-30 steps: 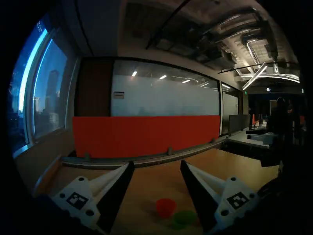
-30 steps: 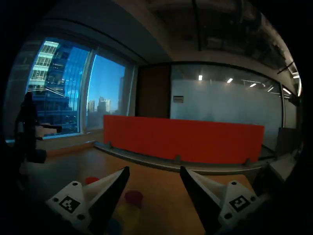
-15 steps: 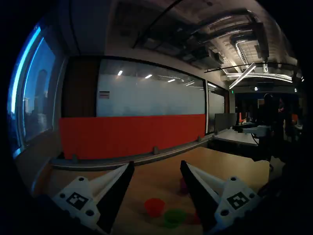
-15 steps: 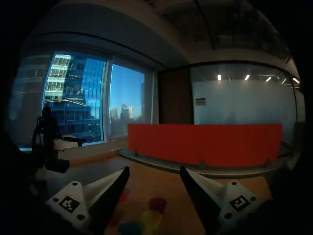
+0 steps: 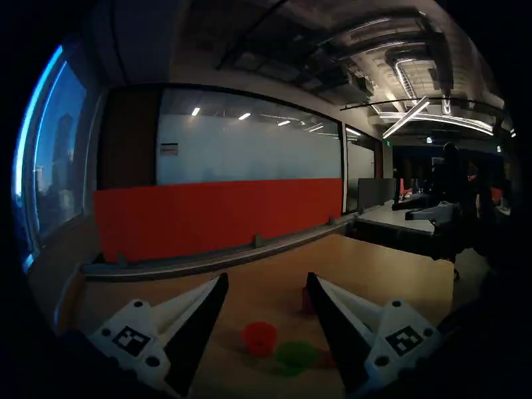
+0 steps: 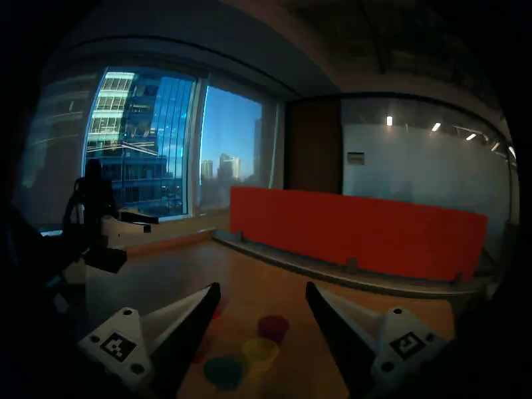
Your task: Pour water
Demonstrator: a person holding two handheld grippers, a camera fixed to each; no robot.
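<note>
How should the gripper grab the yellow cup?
Probably pinch its rim on the bare side facing away from the blue cup, one finger inside, one outside, right gripper coming from above. The yellow cup stands mouth-up, with the maroon cup close behind.

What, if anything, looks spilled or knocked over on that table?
Nothing stands out. The red cup, green cup, yellow cup and maroon cup stand upright on the wooden table, with no puddle visible, though the light is dim.
</note>
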